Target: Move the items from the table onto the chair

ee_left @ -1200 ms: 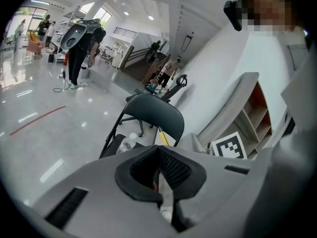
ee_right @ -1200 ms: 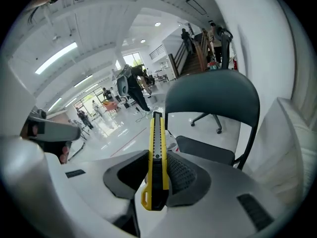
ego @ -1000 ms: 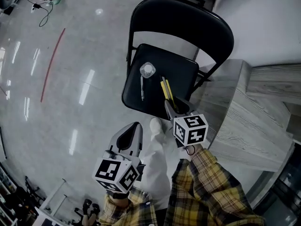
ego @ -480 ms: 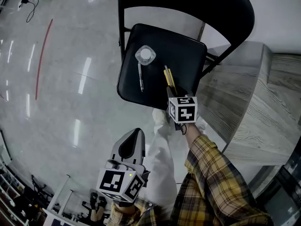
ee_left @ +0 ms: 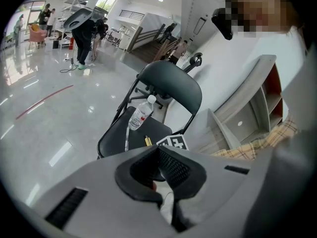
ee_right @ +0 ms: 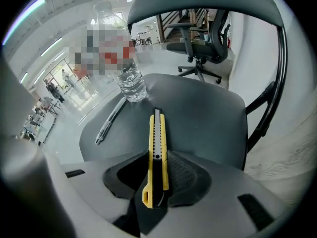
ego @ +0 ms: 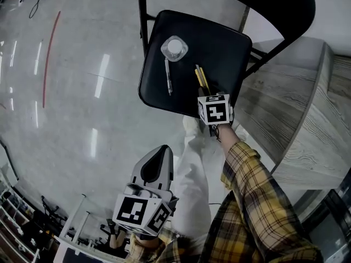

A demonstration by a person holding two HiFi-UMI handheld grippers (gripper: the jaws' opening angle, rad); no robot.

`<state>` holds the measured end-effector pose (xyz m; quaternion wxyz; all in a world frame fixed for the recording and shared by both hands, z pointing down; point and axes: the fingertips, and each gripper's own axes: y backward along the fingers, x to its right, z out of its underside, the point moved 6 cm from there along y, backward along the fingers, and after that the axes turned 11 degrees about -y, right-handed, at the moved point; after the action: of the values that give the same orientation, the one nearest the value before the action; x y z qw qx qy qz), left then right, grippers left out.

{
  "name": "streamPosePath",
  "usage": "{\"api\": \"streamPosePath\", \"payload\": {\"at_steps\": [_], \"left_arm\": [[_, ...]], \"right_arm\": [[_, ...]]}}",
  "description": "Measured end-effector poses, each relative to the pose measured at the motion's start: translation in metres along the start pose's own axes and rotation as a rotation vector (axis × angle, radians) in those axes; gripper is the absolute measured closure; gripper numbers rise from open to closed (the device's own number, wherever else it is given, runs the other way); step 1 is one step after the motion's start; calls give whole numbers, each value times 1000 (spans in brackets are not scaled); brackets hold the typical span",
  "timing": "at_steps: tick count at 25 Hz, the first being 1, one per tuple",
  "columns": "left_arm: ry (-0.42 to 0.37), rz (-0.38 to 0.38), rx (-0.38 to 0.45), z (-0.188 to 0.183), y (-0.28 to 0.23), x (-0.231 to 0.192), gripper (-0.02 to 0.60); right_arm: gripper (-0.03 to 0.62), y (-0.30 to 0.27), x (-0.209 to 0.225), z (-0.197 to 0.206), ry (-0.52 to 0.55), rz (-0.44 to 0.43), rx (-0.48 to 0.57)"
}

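Plainly slim, the utility knife [ee_right: 157, 152] is yellow with a black notched strip down its middle. It is pinched lengthwise in the right gripper [ee_right: 157, 170], low over the front edge of the chair seat [ego: 222, 43]. A water bottle [ego: 174, 48] and a pen [ego: 168, 76] sit to its left. Bare seat remains on the desk [ego: 296, 119] side. The left gripper [ee_left: 158, 155], pressed together and empty, hangs over the floor.

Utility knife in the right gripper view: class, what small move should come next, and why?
Probably lower the right gripper a little, so the utility knife lies flat on the chair seat before any release. Its jaws are shut on the knife, whose far end reaches over bare seat, and the pen and bottle lie clear to its left.
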<state>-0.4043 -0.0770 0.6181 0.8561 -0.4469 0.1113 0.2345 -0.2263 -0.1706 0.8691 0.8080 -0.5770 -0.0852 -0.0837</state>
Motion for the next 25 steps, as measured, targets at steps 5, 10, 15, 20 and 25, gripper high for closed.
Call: {"api": "streamPosePath", "payload": {"at_steps": [5, 10, 15, 20, 25], "left_arm": [[-10, 5, -2, 1, 1, 1, 577], [-26, 11, 9, -2, 6, 7, 577], [-62, 7, 51, -17, 19, 13, 577], [-108, 4, 107, -47, 44, 30, 577], [-169, 14, 187, -84, 74, 59, 577]], "right_arm": [[467, -1, -1, 0, -2, -15, 1], [465, 14, -4, -7, -5, -27, 74], [465, 49, -20, -23, -73, -79, 155], [465, 121, -46, -34, -110, -176, 227], [465, 210, -59, -46, -166, -282, 301]]}}
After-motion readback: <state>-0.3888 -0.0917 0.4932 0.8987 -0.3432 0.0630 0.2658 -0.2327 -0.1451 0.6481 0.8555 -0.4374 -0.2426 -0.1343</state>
